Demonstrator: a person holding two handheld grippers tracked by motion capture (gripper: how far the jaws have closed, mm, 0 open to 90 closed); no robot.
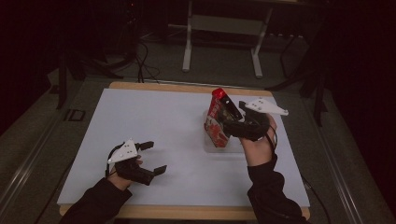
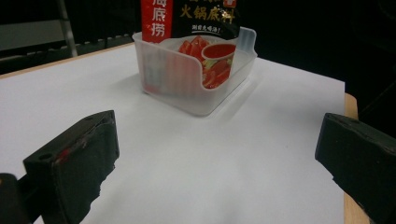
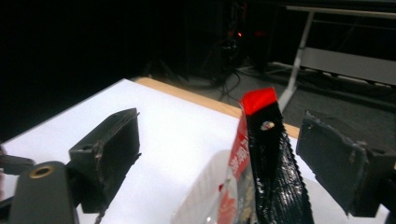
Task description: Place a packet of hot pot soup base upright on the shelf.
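High view: the sauce pouch (image 1: 218, 117) stands in the clear tub (image 1: 223, 145), far right; lift the right gripper (image 1: 232, 112) straight up.

Left gripper view: jaws wide, empty.

Right gripper view: jaws spread, clear of the pouch.

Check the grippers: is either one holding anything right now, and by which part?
Nothing is held. The right gripper is open, the pouch's top edge between its jaws but untouched; the pouch stands in the clear bin. The left gripper is open over bare table.
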